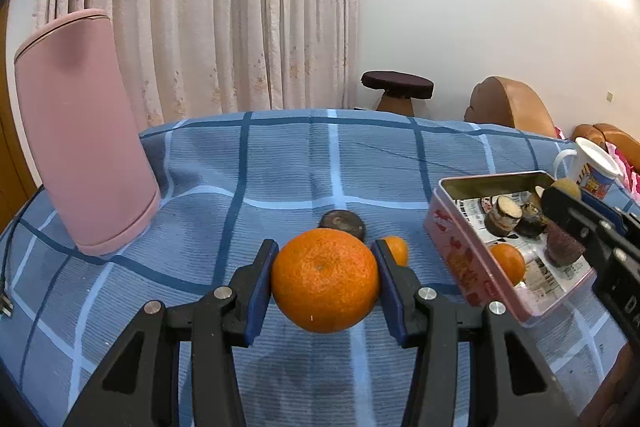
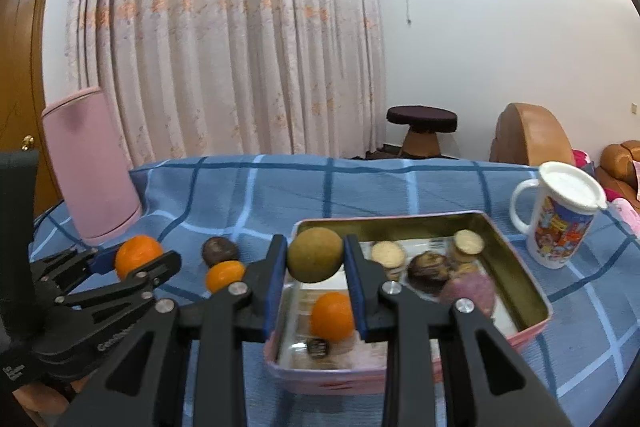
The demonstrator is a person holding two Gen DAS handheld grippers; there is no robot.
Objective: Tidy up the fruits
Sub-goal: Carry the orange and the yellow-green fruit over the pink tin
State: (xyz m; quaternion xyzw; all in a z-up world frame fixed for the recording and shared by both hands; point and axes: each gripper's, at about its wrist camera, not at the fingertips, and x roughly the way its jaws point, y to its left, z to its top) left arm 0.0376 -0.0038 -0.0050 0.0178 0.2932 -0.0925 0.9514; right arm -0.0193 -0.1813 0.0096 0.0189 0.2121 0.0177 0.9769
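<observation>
My left gripper [image 1: 325, 281] is shut on a large orange [image 1: 325, 279], held above the blue checked tablecloth [image 1: 280, 163]; the right wrist view shows that same orange [image 2: 138, 255] at the left. Behind it on the cloth lie a small orange [image 1: 396, 249] and a dark round fruit [image 1: 342, 223]. My right gripper [image 2: 316, 259] is shut on a greenish-brown round fruit [image 2: 315, 254], held over the near left part of the pink tin [image 2: 520, 337]. The tin holds an orange [image 2: 333, 317], a purple fruit [image 2: 472, 293] and several cut dark fruits.
A pink cylinder [image 1: 84, 131] stands at the table's far left with a cable beside it. A lidded printed mug [image 2: 560, 215] stands right of the tin. Past the table are curtains, a stool [image 2: 422, 127] and brown chairs.
</observation>
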